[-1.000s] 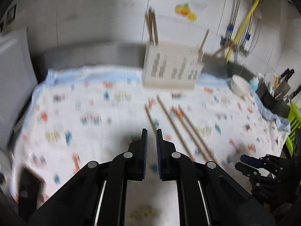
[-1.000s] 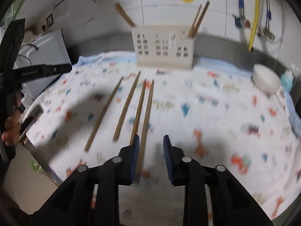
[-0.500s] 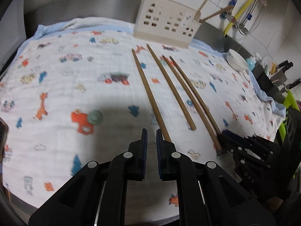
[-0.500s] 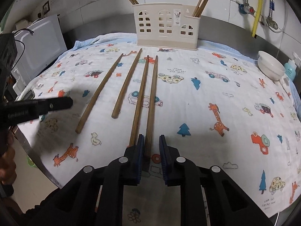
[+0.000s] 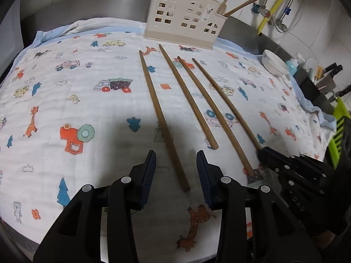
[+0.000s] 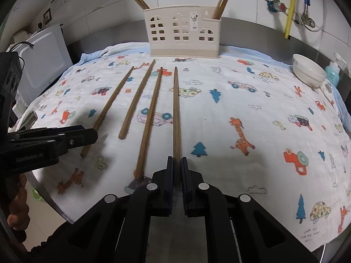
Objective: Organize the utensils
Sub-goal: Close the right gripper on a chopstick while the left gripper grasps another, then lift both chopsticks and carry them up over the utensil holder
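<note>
Several brown wooden chopsticks lie side by side on a cartoon-print cloth (image 5: 76, 87). My left gripper (image 5: 176, 172) hangs low over the near end of the leftmost chopstick (image 5: 161, 118). Its jaws are opening, with the stick between them and the pads clear of it. My right gripper (image 6: 177, 164) is shut on the near end of the rightmost chopstick (image 6: 175, 109). In the left wrist view that gripper (image 5: 266, 153) pinches the stick's end. A cream house-shaped holder (image 6: 182, 35) stands at the back with chopsticks in both end compartments.
A white bowl (image 6: 309, 74) and a blue soap bottle (image 6: 333, 71) sit at the right rear. A white appliance (image 6: 43, 61) stands at the left. A green rack (image 5: 340, 129) and knives (image 5: 333, 70) are at the far right. The cloth's front edge is close.
My left gripper dropped toward the cloth and its jaws spread around the leftmost chopstick's near end. My right jaws closed onto the rightmost chopstick.
</note>
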Tool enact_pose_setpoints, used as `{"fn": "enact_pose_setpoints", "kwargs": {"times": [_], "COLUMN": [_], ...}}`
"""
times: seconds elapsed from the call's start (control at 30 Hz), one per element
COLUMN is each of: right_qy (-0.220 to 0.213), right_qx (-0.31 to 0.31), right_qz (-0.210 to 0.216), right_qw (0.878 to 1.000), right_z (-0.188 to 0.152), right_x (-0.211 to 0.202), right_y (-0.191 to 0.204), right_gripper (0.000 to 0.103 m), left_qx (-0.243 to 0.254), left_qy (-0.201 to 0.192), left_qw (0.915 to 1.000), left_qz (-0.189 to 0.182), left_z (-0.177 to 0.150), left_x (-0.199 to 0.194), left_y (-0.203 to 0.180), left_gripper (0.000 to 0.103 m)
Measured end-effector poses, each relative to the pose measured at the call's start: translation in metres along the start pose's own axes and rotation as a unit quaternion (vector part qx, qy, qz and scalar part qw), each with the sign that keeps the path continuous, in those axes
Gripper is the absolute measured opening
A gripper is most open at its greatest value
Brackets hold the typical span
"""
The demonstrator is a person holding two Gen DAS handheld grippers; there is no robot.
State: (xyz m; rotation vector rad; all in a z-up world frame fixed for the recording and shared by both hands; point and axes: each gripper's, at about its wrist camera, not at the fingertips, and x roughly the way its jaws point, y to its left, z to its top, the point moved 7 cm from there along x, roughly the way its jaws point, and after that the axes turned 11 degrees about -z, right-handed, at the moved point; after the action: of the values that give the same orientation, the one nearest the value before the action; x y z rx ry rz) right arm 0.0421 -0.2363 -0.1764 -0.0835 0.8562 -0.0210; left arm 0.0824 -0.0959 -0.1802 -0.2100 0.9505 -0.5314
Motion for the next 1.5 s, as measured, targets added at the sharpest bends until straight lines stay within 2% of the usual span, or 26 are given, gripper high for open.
{"fn": "enact_pose_setpoints", "kwargs": {"times": [0.13,0.3,0.57,0.8,0.93,1.03,1.17,1.33,1.5], "right_qy": [-0.001,-0.008,-0.006,-0.006,-0.015,-0.035,-0.077,-0.136,-0.17], "right_qx": [0.001,-0.009,-0.007,-0.004,-0.004,-0.001,-0.002,-0.012,-0.018], "right_qz": [0.001,-0.007,-0.007,-0.006,-0.007,-0.008,-0.011,-0.005,0.011], "right_qw": [1.0,1.0,1.0,1.0,1.0,0.999,0.997,0.991,0.985], "right_z": [0.0,-0.002,-0.002,-0.001,0.004,0.015,0.038,0.081,0.123], "right_x": [0.001,0.0,-0.001,0.0,-0.007,-0.022,-0.05,-0.085,-0.105], "right_y": [0.0,0.0,0.001,0.0,-0.001,-0.005,-0.01,-0.013,-0.019], "right_gripper": [0.006,0.007,0.007,0.007,0.006,0.007,0.007,0.006,0.006], "left_qx": [0.006,0.038,0.019,0.033,0.026,0.031,0.044,0.071,0.106], "left_qy": [-0.008,-0.012,0.0,-0.004,0.001,-0.015,-0.055,-0.106,-0.134], "left_qw": [0.9996,0.9961,0.9984,0.9974,0.9986,0.9989,0.9971,0.9917,0.9851], "left_qz": [0.027,0.079,0.053,0.064,0.045,0.032,0.027,0.019,0.016], "left_z": [0.002,0.002,0.002,-0.001,0.004,0.013,0.033,0.061,0.084], "left_x": [0.003,0.003,-0.003,0.0,-0.005,-0.019,-0.045,-0.069,-0.08], "left_y": [0.0,0.003,0.013,0.009,0.011,0.01,0.007,0.0,-0.009], "left_gripper": [0.027,0.008,0.008,0.008,0.007,0.007,0.007,0.007,0.006]}}
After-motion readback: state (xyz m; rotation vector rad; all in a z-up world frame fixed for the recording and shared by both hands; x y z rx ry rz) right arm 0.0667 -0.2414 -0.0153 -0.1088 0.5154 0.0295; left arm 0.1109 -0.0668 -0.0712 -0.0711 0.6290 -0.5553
